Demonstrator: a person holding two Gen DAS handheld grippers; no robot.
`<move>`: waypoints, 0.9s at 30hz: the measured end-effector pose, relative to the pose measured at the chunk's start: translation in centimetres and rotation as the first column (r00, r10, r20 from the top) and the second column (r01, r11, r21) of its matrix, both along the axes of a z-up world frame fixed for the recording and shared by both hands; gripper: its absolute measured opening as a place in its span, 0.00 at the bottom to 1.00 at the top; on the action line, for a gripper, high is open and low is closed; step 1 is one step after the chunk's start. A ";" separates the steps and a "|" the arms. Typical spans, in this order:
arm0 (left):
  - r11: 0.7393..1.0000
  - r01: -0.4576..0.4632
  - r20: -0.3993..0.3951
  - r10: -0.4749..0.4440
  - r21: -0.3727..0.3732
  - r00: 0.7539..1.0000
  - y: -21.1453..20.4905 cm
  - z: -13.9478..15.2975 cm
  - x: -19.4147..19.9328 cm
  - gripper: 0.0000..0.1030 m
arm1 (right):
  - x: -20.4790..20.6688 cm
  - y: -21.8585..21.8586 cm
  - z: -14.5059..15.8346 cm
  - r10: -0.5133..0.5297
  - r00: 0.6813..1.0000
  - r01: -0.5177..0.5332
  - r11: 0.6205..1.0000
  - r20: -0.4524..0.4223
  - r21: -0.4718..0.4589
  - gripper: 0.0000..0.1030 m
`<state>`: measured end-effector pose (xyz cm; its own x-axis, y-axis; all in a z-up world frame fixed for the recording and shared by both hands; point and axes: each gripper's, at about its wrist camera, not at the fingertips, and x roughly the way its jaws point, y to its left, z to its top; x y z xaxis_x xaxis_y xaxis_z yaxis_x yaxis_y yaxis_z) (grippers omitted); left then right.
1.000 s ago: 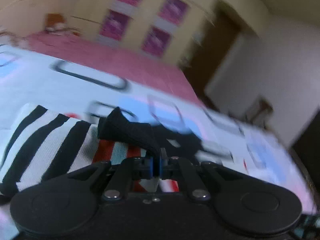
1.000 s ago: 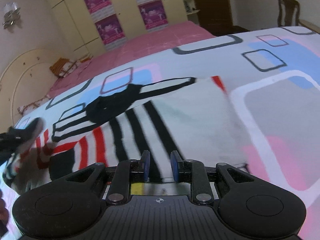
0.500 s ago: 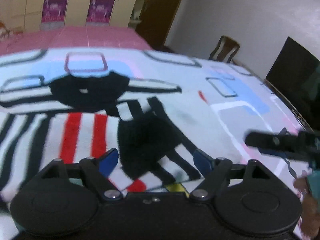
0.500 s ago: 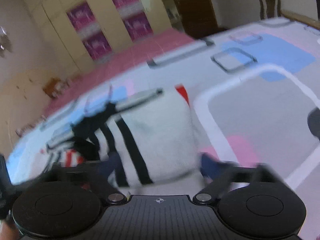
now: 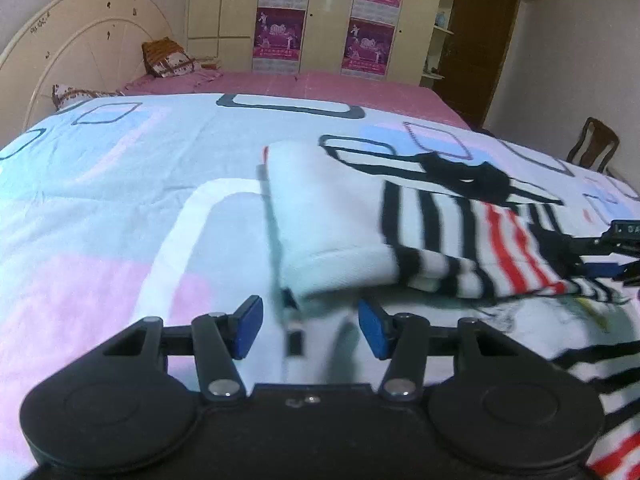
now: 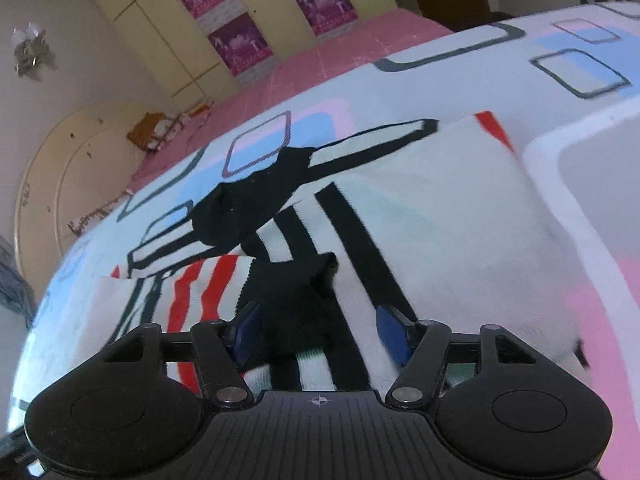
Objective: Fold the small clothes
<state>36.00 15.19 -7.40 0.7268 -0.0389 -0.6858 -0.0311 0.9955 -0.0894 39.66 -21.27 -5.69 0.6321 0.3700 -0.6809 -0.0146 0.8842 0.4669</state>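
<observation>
A small knitted garment (image 5: pixel 432 236), white with black and red stripes and a black collar, lies partly folded on the patterned bedsheet (image 5: pixel 120 200). My left gripper (image 5: pixel 310 326) is open and empty, just in front of the garment's folded white edge. In the right wrist view the garment (image 6: pixel 440 232) lies flat with a black cuff (image 6: pixel 296 292) folded onto its middle. My right gripper (image 6: pixel 322 338) is open, its jaws on either side of that black cuff. The right gripper's tip (image 5: pixel 612 248) shows at the left wrist view's right edge.
The bed has a pink far half (image 5: pixel 320 88) and a cream headboard (image 5: pixel 80 56) with pillows (image 5: pixel 168 60). Wardrobes with purple posters (image 5: pixel 280 36) line the back wall. A wooden chair (image 5: pixel 594 150) and a dark door (image 5: pixel 480 40) stand at the right.
My left gripper let go of the black sleeve, opened, and swung to the garment's white edge. My right gripper opened wider and now sits over the folded black cuff.
</observation>
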 end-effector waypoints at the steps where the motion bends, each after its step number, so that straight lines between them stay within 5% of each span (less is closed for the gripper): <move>1: 1.000 0.000 -0.007 0.000 0.007 1.000 0.2 -0.3 0.7 0.45 | 0.3 0.5 -0.1 0.013 1.000 -0.013 1.000 0.005 -0.017 0.58; 2: 1.000 0.006 -0.002 -0.006 0.005 1.000 0.3 -0.5 1.2 0.43 | 0.7 1.0 -0.1 0.031 0.999 -0.030 0.999 0.009 -0.038 0.52; 3: 1.000 0.014 0.008 -0.014 0.013 1.000 0.5 -0.5 1.5 0.40 | 1.0 1.5 -0.1 0.050 0.999 -0.050 0.997 0.009 -0.059 0.35; 5: 0.998 0.044 -0.003 -0.044 0.039 0.999 0.8 -0.8 2.1 0.26 | 1.5 2.5 -0.3 0.086 0.996 -0.085 0.990 0.009 -0.113 0.22; 6: 0.998 0.048 -0.004 -0.048 0.036 0.999 1.0 -0.9 2.1 0.26 | 1.6 2.9 -0.1 0.116 0.993 -0.113 0.984 0.014 -0.135 0.06; 8: 0.998 0.059 -0.004 -0.059 0.036 0.998 1.5 -1.0 1.9 0.24 | 1.4 3.0 1.1 0.131 0.990 -0.122 0.982 0.056 -0.147 0.06; 12: 0.997 0.076 -0.013 -0.075 0.035 0.997 1.6 -0.9 1.2 0.22 | -1.3 1.6 6.3 0.073 0.958 -0.020 0.982 0.277 -0.188 0.06; 16: 0.995 0.092 -0.024 -0.091 0.030 0.996 1.8 -1.0 1.7 0.22 | -0.9 1.4 3.2 0.105 0.983 -0.064 0.964 0.150 -0.258 0.06; 27: 0.990 0.139 -0.058 -0.137 0.030 0.989 2.1 -0.9 2.4 0.22 | -1.6 1.3 -0.7 0.060 0.997 -0.044 0.968 0.057 -0.246 0.06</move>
<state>38.36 17.26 -8.29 0.6767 -0.1126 -0.7276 0.1029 0.9930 -0.0580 38.04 -19.94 -6.39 0.6608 0.2311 -0.7141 -0.0860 0.9685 0.2338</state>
